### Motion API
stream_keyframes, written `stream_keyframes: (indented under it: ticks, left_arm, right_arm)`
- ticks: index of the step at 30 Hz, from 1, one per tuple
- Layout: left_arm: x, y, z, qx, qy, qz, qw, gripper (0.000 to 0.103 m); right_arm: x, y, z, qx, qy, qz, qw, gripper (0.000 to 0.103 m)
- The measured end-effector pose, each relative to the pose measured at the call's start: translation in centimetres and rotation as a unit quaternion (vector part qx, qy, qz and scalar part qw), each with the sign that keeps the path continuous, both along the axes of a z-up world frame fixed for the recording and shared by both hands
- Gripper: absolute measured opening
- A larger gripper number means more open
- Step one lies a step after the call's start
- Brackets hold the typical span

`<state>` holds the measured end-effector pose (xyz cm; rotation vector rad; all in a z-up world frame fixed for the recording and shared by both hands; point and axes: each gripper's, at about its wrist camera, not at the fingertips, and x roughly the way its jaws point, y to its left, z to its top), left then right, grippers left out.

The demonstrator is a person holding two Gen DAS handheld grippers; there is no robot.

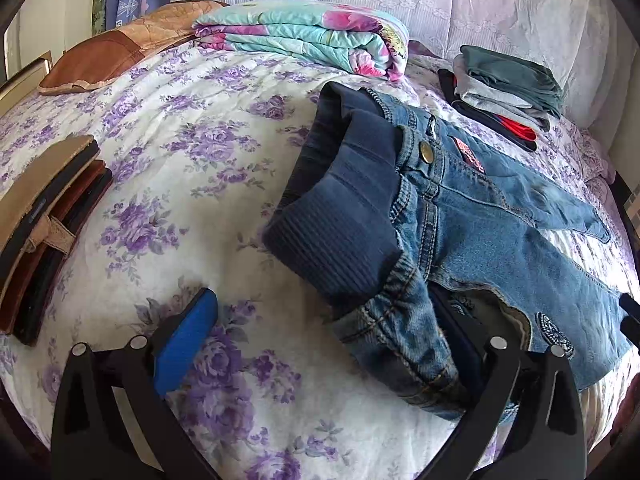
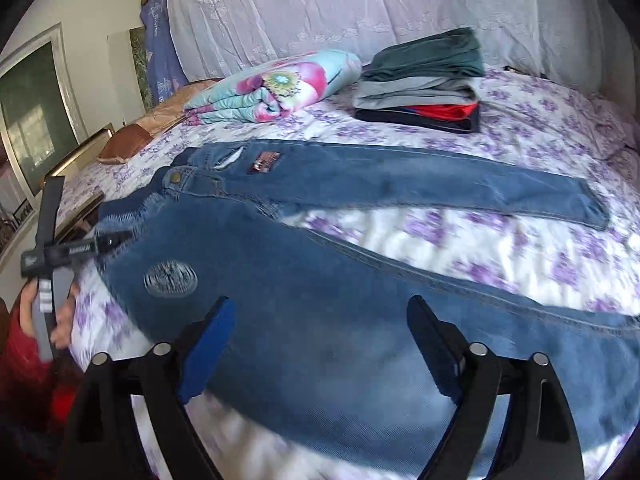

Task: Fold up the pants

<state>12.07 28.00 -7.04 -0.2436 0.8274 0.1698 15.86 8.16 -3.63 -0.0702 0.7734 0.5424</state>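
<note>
Because the jeans (image 2: 320, 280) lie flat on the bed (image 1: 180, 160) for folding, the right gripper (image 2: 320, 344) hovers spread and empty; the left gripper (image 1: 332, 340) is also apart, 1 finger tucked under the waistband (image 1: 340, 232).

Both wrist views close, angled down, sharing jeans (image 1: 460, 216) on bed (image 1: 180, 152).

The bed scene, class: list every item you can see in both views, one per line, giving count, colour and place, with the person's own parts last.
jeans: one pair, blue denim, spread on the bed, legs apart
bedspread: one, white with purple flowers, covering the bed
folded quilt: one, turquoise and pink floral, far side
stack of folded clothes: one, green, grey, red, dark, far side, right of the quilt
cushion: one, brown and tan, far left
curtain: one, white lace, behind the bed
left claw: open, waistband draped over one finger
right claw: open, above the jeans
hand: one, red sleeve, holding the left claw
</note>
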Motion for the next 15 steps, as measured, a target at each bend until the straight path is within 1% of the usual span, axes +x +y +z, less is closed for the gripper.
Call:
stream_keyframes:
  ticks: [2, 4, 5, 6, 7, 9, 11, 12, 14, 15]
  left_arm:
    - [-0.1, -0.1, 0.4, 0.009, -0.001, -0.001, 1.0000, 0.099]
    - [-0.4, -0.3, 1.2, 0.029, -0.003, -0.008, 0.9995, 0.099]
    - [-0.5, -0.4, 1.7, 0.036, -0.006, -0.013, 0.9992, 0.099]
    - [-0.8, -0.6, 2.5, 0.049, -0.010, -0.021, 0.9985, 0.099]
    - [-0.9, -0.7, 3.1, 0.056, -0.016, -0.023, 0.9980, 0.099]
    - [-1.6, -0.3, 5.0, 0.060, -0.044, -0.023, 0.9969, 0.099]
    - [-2.1, 1.3, 7.2, 0.033, -0.075, -0.028, 0.9963, 0.099]
    - [-1.9, 2.4, 8.2, 0.009, -0.084, -0.030, 0.9960, 0.099]
    - [-0.7, 4.1, 9.3, -0.018, -0.087, -0.022, 0.9958, 0.099]
    - [0.6, 5.1, 9.8, -0.030, -0.086, -0.020, 0.9956, 0.099]
  right_arm:
    - [0.8, 2.0, -1.3, -0.017, 0.026, 0.014, 0.999, 0.092]
    - [1.2, 3.9, -3.6, -0.057, 0.055, 0.030, 0.996, 0.095]
    - [0.8, 4.3, -3.9, -0.074, 0.038, 0.031, 0.996, 0.096]
    - [0.4, 4.4, -3.8, -0.080, 0.023, 0.033, 0.996, 0.096]
    - [0.4, 4.2, -3.5, -0.078, 0.025, 0.036, 0.996, 0.096]
    - [0.8, 3.4, -3.3, -0.054, 0.039, 0.045, 0.997, 0.099]
    - [1.3, 2.3, -3.6, -0.018, 0.051, 0.051, 0.997, 0.100]
    - [1.3, 1.9, -3.7, -0.007, 0.051, 0.053, 0.997, 0.100]
    - [1.1, 2.1, -3.8, -0.001, 0.050, 0.056, 0.997, 0.100]
    - [0.9, 2.3, -3.9, -0.002, 0.048, 0.056, 0.997, 0.100]
